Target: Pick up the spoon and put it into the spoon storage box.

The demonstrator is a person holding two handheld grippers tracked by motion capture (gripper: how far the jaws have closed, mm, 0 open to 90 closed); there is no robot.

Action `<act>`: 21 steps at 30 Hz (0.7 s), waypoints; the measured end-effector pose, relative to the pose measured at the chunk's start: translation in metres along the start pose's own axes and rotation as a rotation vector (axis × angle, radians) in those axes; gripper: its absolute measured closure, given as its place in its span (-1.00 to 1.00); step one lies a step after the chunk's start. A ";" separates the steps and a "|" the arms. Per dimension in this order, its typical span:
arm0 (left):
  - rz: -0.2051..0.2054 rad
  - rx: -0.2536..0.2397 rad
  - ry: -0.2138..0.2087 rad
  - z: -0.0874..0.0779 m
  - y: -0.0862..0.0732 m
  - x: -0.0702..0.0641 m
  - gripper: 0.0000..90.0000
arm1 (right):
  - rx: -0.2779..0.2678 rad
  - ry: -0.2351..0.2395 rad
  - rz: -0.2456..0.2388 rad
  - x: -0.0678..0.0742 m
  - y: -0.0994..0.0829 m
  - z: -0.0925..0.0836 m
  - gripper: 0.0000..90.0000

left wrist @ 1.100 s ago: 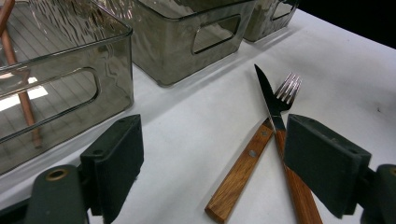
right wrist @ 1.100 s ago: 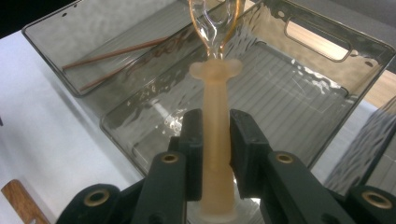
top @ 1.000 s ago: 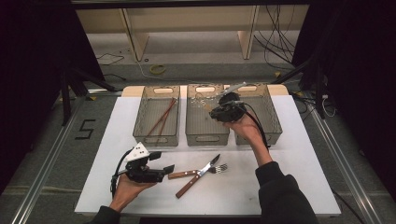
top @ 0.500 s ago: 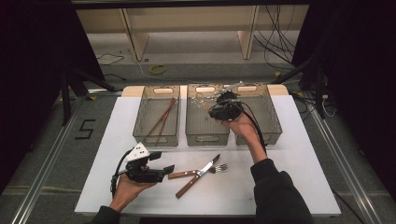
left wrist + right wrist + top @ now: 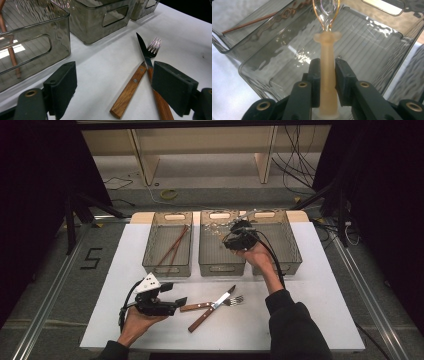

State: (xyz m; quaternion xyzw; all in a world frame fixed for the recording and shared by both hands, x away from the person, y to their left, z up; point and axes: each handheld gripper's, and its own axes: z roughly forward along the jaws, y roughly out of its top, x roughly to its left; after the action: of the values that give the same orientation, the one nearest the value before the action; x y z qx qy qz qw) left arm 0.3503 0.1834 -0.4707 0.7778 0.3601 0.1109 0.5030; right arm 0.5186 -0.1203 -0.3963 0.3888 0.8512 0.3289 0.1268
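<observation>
From the high view I have my right gripper [image 5: 239,234] held over the middle bin [image 5: 221,265] of three clear bins at the far side of the white table [image 5: 310,310], while my left gripper [image 5: 175,304] rests low near the front edge, pointing at a fork [image 5: 210,304] and a knife [image 5: 212,308] that lie crossed on the table. The left bin [image 5: 167,268] has chopsticks [image 5: 172,247] in it. I judge I'm sorting cutlery into bins, and this is the placing step for the piece in my right gripper

In the left gripper view, my jaws stand spread wide with nothing between them; the knife and fork lie just ahead, handles toward me, the knife blade crossing over the fork

In the right gripper view, my jaws are pinched on the pale handle of a spoon [image 5: 327,72], whose bowl points away over the middle bin's ribbed floor. The spoon hangs above the bin, not yet resting in it

Next, I think, I need to lower it closer to the floor, then let the jaws part so it drops flat inside the walls
</observation>
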 end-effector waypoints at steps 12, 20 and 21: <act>-0.001 0.003 -0.001 0.000 0.000 0.000 -0.55 | 0.025 0.007 0.014 0.000 0.000 0.010 0.69; -0.003 0.006 -0.002 0.001 -0.001 0.000 -0.55 | 0.018 0.037 0.038 0.001 0.001 0.011 0.41; -0.003 0.007 -0.004 0.001 -0.001 0.000 -0.56 | 0.016 0.039 0.038 0.000 0.001 0.010 0.36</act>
State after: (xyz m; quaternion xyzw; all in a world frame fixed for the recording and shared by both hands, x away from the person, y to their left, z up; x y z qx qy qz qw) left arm 0.3504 0.1833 -0.4714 0.7793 0.3606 0.1072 0.5012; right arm 0.5238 -0.1150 -0.4035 0.3996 0.8486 0.3317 0.1009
